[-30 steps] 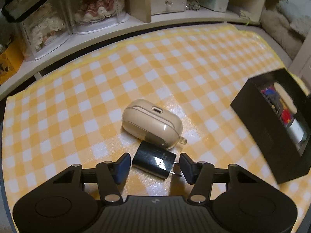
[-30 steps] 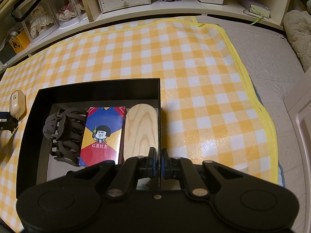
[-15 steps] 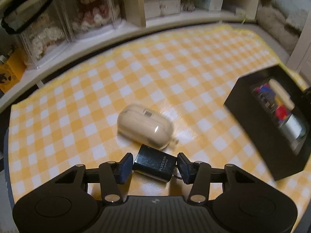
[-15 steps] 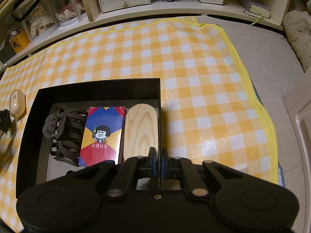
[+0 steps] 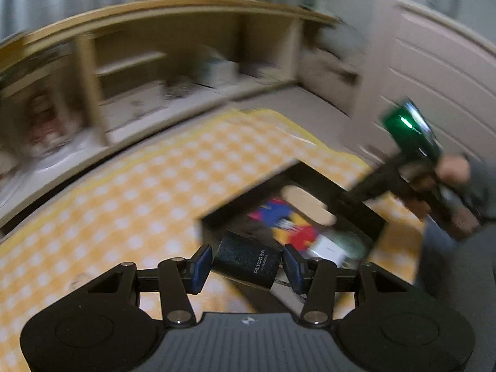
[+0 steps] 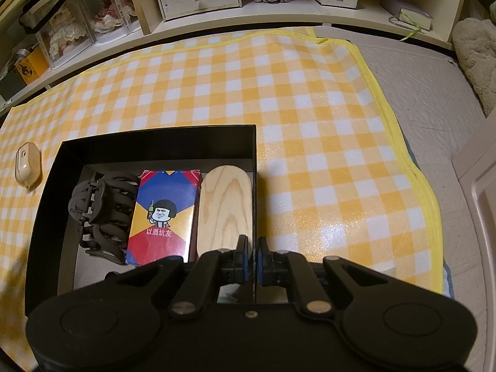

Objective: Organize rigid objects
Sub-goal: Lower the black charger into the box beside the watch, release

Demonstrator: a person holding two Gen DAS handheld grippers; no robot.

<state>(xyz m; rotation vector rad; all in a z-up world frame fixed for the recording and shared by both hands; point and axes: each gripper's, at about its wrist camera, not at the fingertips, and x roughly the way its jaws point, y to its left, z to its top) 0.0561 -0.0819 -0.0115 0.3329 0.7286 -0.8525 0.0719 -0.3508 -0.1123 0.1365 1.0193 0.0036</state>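
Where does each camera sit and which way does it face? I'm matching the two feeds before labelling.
Left wrist: on the left gripper, looking along its fingers, shut on the black charger, toward the black box; the person's other hand shows at right.
Right wrist: on the right gripper, looking down into the box, fingers closed on its right wall.
Shared: the box, card pack and wooden piece.
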